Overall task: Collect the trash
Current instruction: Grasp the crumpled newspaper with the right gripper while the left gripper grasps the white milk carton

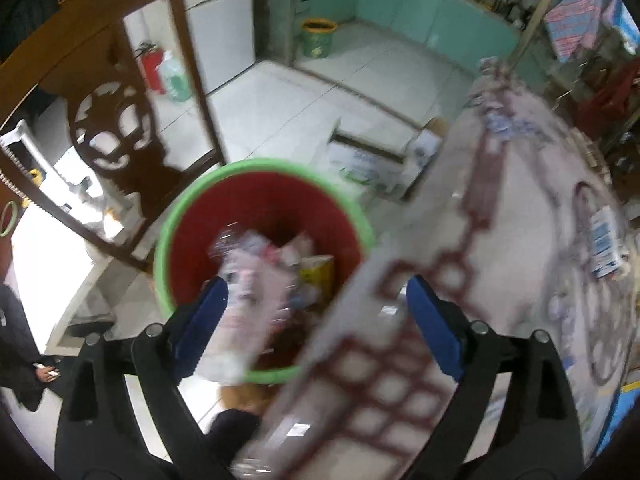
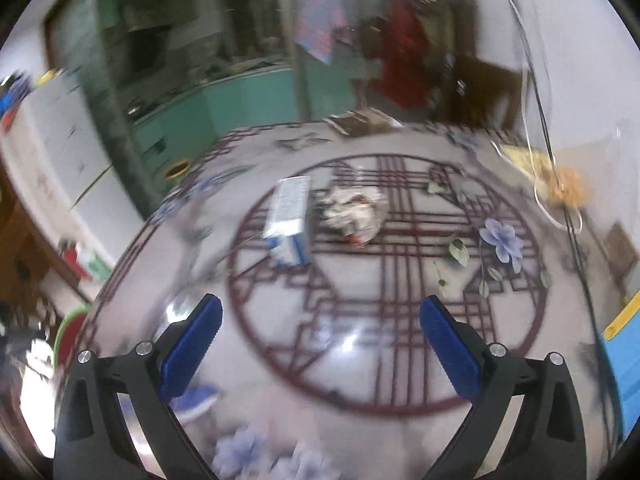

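In the left wrist view my left gripper hangs open over a red bin with a green rim. A blurred clear plastic bottle lies against the left finger, apart from the right one, above the bin's mouth. Wrappers and a yellow packet lie inside the bin. The round table's patterned edge crosses between the fingers. In the right wrist view my right gripper is open and empty above the table. Beyond it lie a blue-and-white carton and a crumpled wrapper.
A carved wooden chair stands left of the bin. A cardboard box sits on the tiled floor behind it. Further back are a fire extinguisher and a green bucket. Yellow scraps and a cable lie at the table's right.
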`<state>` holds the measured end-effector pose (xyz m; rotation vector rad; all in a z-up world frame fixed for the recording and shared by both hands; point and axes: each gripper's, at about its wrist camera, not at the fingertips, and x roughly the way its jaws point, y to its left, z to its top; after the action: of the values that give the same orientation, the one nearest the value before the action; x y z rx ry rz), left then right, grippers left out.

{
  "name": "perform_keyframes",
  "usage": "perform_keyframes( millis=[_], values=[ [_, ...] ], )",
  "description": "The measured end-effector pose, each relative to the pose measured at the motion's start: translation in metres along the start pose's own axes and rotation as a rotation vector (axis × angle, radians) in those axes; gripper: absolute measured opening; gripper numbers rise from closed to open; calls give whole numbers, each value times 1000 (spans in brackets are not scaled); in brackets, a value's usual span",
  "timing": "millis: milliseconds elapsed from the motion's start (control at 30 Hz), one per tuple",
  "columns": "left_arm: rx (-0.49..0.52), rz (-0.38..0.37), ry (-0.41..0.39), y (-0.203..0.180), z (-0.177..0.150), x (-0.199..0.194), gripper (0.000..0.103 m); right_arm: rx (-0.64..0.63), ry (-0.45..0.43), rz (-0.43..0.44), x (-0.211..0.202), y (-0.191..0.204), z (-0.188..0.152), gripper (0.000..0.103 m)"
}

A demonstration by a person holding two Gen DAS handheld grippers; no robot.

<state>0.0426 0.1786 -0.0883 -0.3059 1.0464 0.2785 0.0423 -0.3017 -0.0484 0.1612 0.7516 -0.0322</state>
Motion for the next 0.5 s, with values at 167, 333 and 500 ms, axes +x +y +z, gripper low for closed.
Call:
perform_keyframes(
  millis=[167,333,500],
  values=[
    [83,-130,-72,-75,-2,-20,91,-12,-14,-116,55,-22,33,96],
    [272,-185,-140,-150,-10,-33,94,15,28,-109,117,-35,65,96],
    [373,-196,-155,-194,-15,-29,94,-29,196,-106,185,-26,82,45]
  ],
)
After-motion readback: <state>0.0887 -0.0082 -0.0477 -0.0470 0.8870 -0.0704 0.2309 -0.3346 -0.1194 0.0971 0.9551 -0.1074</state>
